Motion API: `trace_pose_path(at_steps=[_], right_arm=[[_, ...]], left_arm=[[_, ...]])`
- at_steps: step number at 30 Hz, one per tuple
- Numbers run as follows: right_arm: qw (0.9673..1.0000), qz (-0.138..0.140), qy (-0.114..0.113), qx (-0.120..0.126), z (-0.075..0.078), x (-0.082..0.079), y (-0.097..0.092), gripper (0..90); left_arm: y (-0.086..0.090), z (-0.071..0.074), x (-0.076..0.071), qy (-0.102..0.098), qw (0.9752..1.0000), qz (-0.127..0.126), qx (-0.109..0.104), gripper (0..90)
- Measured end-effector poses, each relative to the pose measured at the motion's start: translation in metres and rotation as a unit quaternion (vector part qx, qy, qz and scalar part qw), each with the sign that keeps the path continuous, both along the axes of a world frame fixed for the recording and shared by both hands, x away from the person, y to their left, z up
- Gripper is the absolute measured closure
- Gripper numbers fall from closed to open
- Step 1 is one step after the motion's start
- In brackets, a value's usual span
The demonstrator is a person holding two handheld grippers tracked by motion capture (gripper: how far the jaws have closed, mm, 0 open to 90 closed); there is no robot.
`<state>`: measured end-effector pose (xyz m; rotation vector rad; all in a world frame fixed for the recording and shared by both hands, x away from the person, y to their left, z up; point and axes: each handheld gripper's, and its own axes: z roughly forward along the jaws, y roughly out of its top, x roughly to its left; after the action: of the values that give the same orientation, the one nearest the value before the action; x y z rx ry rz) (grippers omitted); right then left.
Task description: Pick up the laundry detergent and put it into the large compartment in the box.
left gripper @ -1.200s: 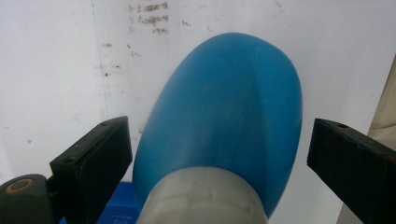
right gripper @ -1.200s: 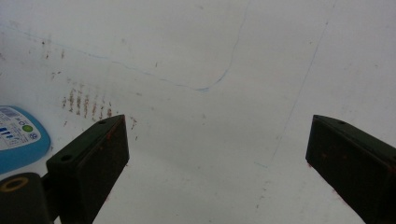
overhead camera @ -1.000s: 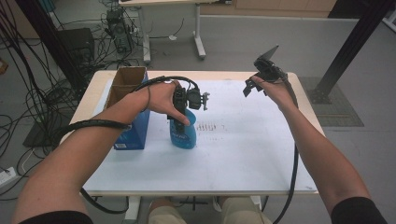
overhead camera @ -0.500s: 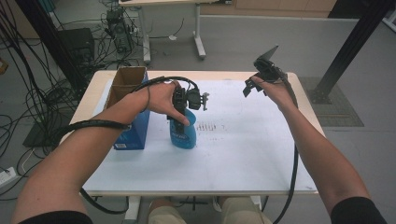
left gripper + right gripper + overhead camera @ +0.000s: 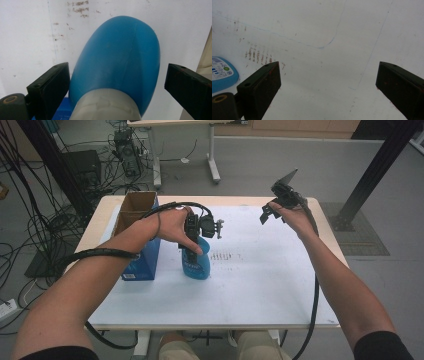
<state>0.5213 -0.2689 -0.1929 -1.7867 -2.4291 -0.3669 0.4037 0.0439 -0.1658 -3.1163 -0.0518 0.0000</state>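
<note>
Nothing has shifted since the earlier frames: both hands and the bottle sit where they were. In the high view the left gripper hangs over the blue bottle, which stands upright on the white sheet covering the table, just right of the blue box. The left hand holds the gripper from above, with a finger reaching down against the bottle's upper part.

The left gripper view looks straight down the bottle: its pale cap lies at the bottom edge, between the jaws, and the blue body swells away beyond it. The jaws stand wide apart. The left jaw lies right beside the bottle's flank, perhaps touching; the right one is clear of it with a gap. So the bottle sits between the jaws but is not clamped.

Well apart, the right gripper is held in the air over the far right part of the sheet. Its own view shows the jaws spread wide with only stained sheet between them, and a corner of the bottle's label at the left edge.
</note>
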Motion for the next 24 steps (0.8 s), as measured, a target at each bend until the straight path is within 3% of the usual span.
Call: trace_pose_path(at_steps=[24], right_arm=[[1.0000, 0.000, 0.002, -0.001, -0.0003, 0.0009, 0.0013, 5.7]], left_arm=[[0.0031, -0.0009, 0.0008, 0.002, 1.0000, 0.003, -0.002, 7.0]])
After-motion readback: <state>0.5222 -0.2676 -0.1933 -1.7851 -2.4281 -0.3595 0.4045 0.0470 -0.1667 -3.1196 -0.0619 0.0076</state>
